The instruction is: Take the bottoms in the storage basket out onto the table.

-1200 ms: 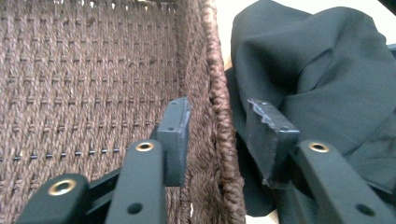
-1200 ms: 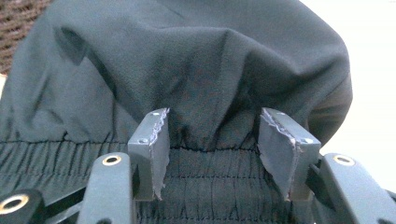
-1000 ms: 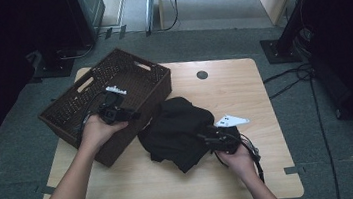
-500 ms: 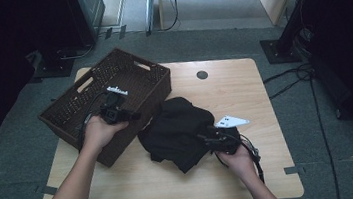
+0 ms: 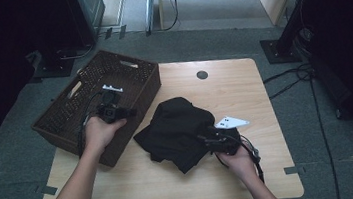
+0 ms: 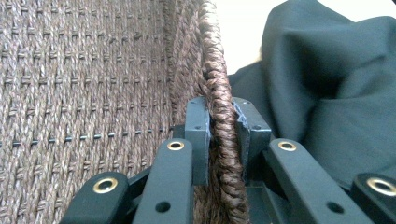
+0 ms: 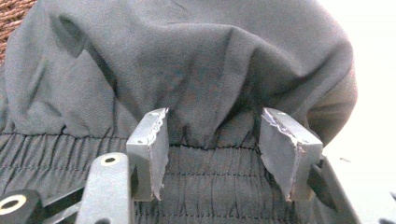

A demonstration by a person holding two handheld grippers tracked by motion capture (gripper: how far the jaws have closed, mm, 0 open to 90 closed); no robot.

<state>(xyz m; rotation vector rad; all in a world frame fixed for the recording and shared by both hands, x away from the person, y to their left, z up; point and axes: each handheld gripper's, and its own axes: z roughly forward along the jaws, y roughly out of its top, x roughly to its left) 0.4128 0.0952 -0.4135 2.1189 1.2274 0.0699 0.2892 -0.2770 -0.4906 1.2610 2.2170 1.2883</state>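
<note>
In the high view, a dark brown woven rectangular basket [image 5: 72, 109] sits on the left part of the pale wooden bench [image 5: 243, 87], one end overhanging the bench's left edge, and a crumpled black cloth garment [image 5: 178, 129] lies just beside it near the middle of the bench. The left gripper [image 5: 115, 111], held in the person's left hand [image 5: 99, 133], sits at the basket's near right rim; the right gripper [image 5: 209, 140], held in the right hand [image 5: 238, 162], meets the garment's right edge, its grey three-cornered plate [image 5: 231, 122] lying flat above it. In the left gripper view, the jaws have just been closing and now pinch the basket's braided rim [image 6: 223, 140] between the two pads, the woven wall to the left and the black garment to the right behind it. In the right gripper view, the jaws stand partly open, straddling the garment's gathered elastic band [image 7: 210, 168]; the pads rest against bunched fabric, without clamping it.
</note>
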